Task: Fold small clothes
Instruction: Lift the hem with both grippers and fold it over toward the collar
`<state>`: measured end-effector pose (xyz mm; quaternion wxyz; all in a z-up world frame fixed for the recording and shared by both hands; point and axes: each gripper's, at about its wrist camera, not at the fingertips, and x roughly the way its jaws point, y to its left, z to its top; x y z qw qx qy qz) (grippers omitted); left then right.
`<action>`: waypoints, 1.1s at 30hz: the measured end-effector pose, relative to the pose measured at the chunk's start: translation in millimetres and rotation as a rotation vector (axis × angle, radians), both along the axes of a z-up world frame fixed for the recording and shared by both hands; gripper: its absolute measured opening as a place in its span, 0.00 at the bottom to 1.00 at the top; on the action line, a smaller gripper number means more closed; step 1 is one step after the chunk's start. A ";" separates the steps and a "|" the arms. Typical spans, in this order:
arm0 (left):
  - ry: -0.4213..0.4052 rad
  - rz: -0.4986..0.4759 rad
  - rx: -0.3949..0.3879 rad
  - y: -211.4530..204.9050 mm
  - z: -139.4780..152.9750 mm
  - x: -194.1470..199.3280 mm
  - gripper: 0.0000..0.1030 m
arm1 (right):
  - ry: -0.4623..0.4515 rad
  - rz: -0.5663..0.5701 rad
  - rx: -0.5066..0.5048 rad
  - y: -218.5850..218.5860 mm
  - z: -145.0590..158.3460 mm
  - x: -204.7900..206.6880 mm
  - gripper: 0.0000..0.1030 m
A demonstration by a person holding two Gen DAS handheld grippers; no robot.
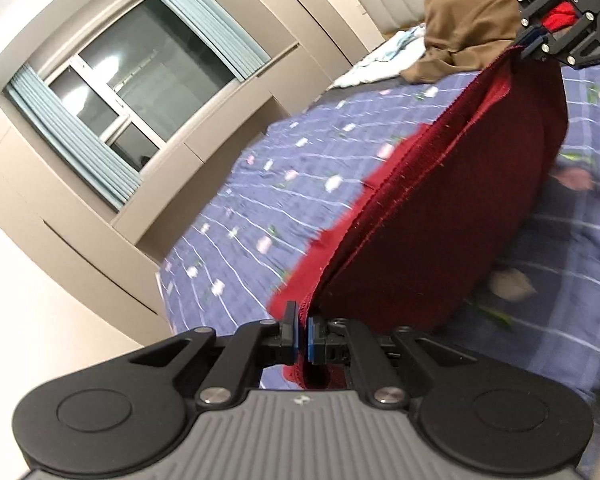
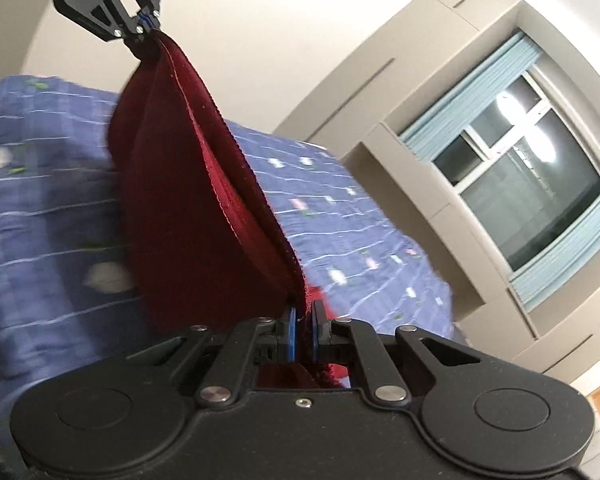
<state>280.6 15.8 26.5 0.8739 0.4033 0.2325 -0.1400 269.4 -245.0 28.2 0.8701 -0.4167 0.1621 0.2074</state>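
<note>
Fabric of a dark red knit garment [image 1: 440, 208] hangs stretched between the two tools above the blue checked bedspread [image 1: 260, 184], its ribbed, stitched hem running from bottom centre to the upper right of the left wrist frame (lower folds sag, blurred). Left gripper [image 1: 302, 338] and right gripper [image 2: 304, 336] are each clamped tight on a hem corner.

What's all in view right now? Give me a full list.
garment: one, dark red knit, lifted over the bed, stretched between both grippers
bedspread: one, blue checked with small flowers, covering the bed
brown clothing: one heap, far end of the bed
window: one, pale blue blinds, in the beige wall
left gripper: black, blue pads, shut on the garment's edge
right gripper: black, blue pads, shut on the other end
</note>
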 end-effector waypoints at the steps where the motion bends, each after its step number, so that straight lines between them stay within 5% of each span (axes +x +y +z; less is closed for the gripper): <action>1: -0.005 0.001 0.006 -1.6 4.3 17.1 0.03 | -0.007 -0.010 -0.003 -1.0 4.1 16.5 0.07; 9: 0.088 0.082 -0.053 -7.6 9.3 160.6 0.03 | 0.050 -0.061 -0.019 -3.3 9.2 163.5 0.07; 18: 0.268 0.225 -0.117 7.3 -54.1 296.8 0.03 | 0.202 -0.107 -0.031 4.9 -43.6 301.3 0.07; 25: 0.379 0.309 -0.161 14.8 -111.6 348.8 0.03 | 0.332 -0.147 -0.052 17.5 -106.8 360.5 0.08; 33: 0.434 0.355 -0.213 21.2 -154.3 373.0 0.05 | 0.399 -0.168 -0.038 17.3 -149.9 381.0 0.08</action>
